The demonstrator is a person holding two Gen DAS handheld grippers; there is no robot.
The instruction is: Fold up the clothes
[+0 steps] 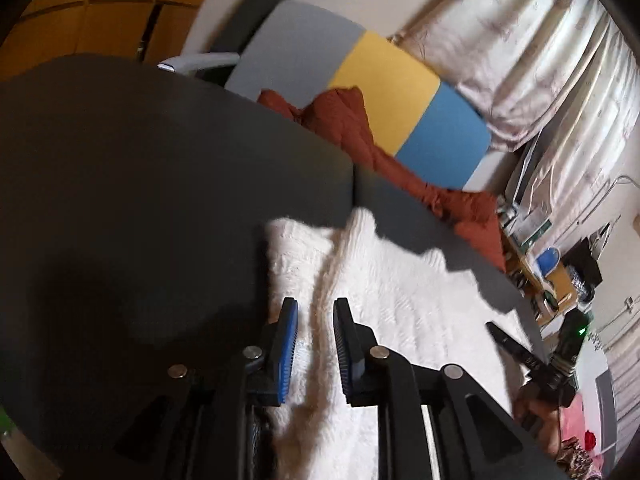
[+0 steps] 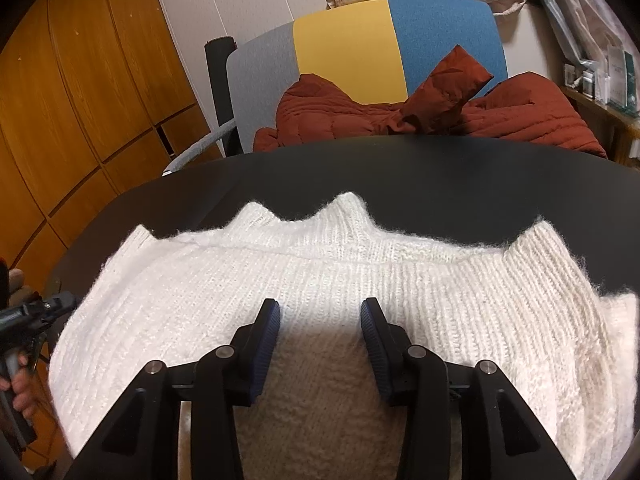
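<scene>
Our left gripper (image 1: 316, 312) and right gripper (image 2: 320, 312) hover part-open and empty over the sweater (image 2: 320, 272), ready to fold it.

Stood behind the dark table (image 2: 440, 176): a chair (image 2: 344, 60) with a back in grey, yellow and blue panels. Draped over its seat, against the table's far edge, a rust-red quilted jacket (image 2: 520, 116). Ran along the left, wooden cabinet doors (image 2: 72, 100). Hung at the right, pale patterned curtains (image 1: 540, 60), daylight glowing through. Crowded below them, a cluttered shelf (image 1: 556, 280).
</scene>
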